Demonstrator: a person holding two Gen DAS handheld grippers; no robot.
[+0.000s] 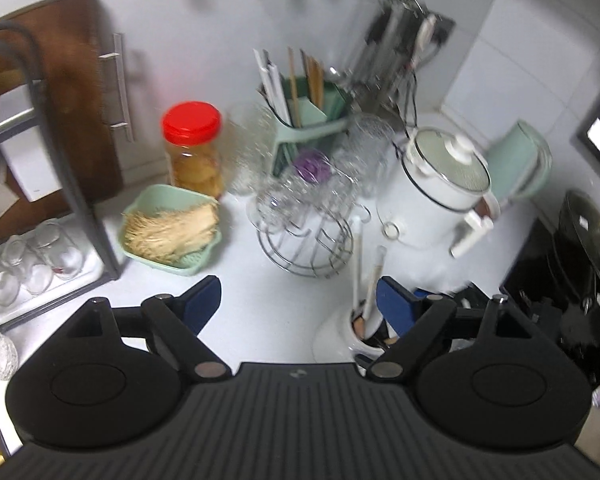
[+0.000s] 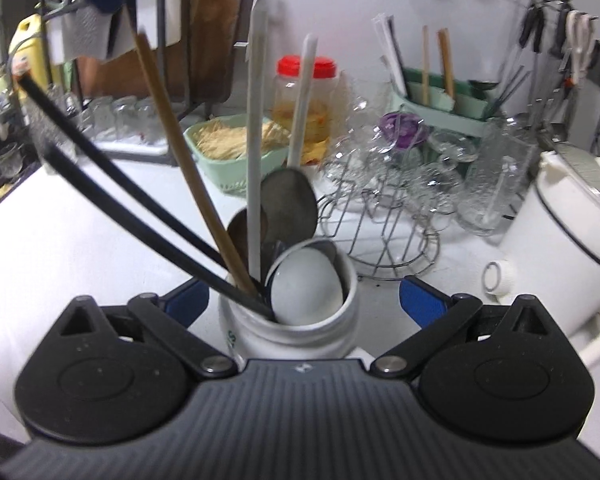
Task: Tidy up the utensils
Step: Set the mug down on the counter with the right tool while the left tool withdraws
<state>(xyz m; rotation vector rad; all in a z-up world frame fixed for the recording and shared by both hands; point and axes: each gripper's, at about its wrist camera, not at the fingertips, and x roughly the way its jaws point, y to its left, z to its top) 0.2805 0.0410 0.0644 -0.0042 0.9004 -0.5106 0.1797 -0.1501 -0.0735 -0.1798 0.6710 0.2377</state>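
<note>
In the right wrist view the white ceramic utensil jar [image 2: 290,316] sits at the lower centre of the frame, on the white tabletop [image 2: 80,248], between the spread blue pads of the right tongs [image 2: 304,300], which stand wide open and grip nothing. It holds two black chopsticks [image 2: 112,184], a tan wooden stick [image 2: 188,168], grey long-handled spoons [image 2: 290,200] and a white ladle bowl [image 2: 306,290].

The left tongs [image 1: 300,300] are open and empty too, over bare tabletop at the lower centre of their own frame, with the jar at the lower right beside one pad.

The likely trouble is the leaning handles: the chopsticks and stick fan out toward the upper left, so a pad brushing them could lever the jar over or flick a utensil out. Just behind, in mid-frame, the wire rack of clear glasses [image 2: 396,208] stands near enough that a toppling spoon or careless swing could knock glass.
</note>
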